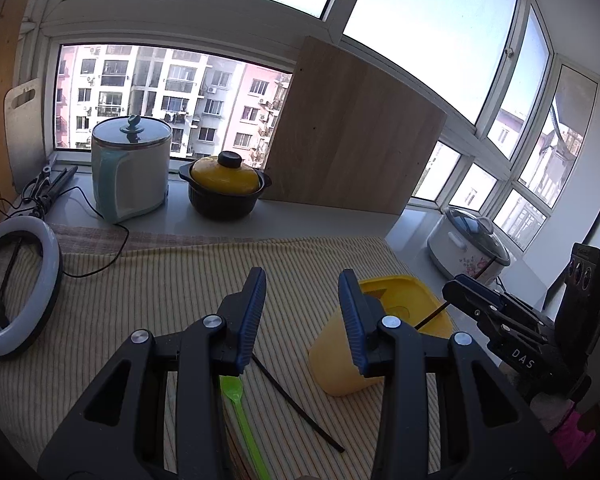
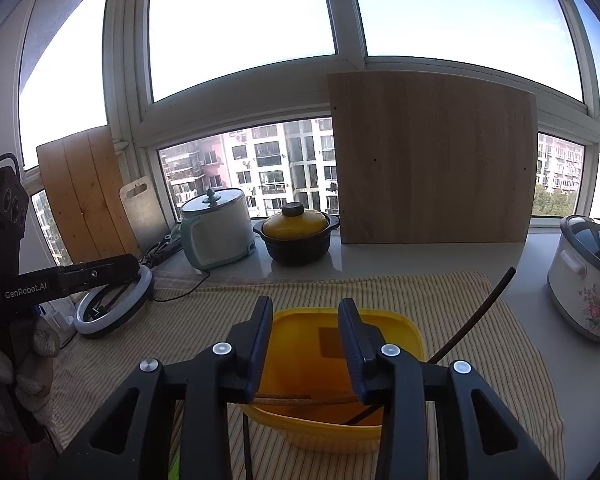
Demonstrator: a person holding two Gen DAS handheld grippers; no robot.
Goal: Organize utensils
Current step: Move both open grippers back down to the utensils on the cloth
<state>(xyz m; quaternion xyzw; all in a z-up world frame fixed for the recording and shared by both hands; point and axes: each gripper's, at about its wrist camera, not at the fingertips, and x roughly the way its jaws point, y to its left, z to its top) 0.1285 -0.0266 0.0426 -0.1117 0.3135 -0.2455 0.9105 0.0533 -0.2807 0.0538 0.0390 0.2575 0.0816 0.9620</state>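
Note:
A yellow plastic container (image 2: 380, 316) stands on the striped cloth (image 2: 440, 292). Brown chopsticks (image 2: 288, 400) lie inside it, and a black chopstick (image 2: 484, 308) leans out over its right rim. My right gripper (image 2: 306, 306) hovers just above the container, open, with nothing between its fingers. In the left wrist view the container (image 1: 332, 372) sits to the right of my left gripper (image 1: 302, 280), which is open and holds nothing. A green plastic spoon (image 1: 240, 408) and a black chopstick (image 1: 300, 408) lie on the cloth under the left gripper. The right gripper (image 1: 480, 300) shows at the far right.
On the windowsill behind stand a white-teal cooker (image 1: 130, 168), a black pot with a yellow lid (image 1: 224, 188) and a leaning wooden board (image 1: 352, 128). A floral cooker (image 2: 588, 280) sits right. A ring light (image 1: 16, 284) and cable lie left, with cutting boards (image 2: 80, 196) behind.

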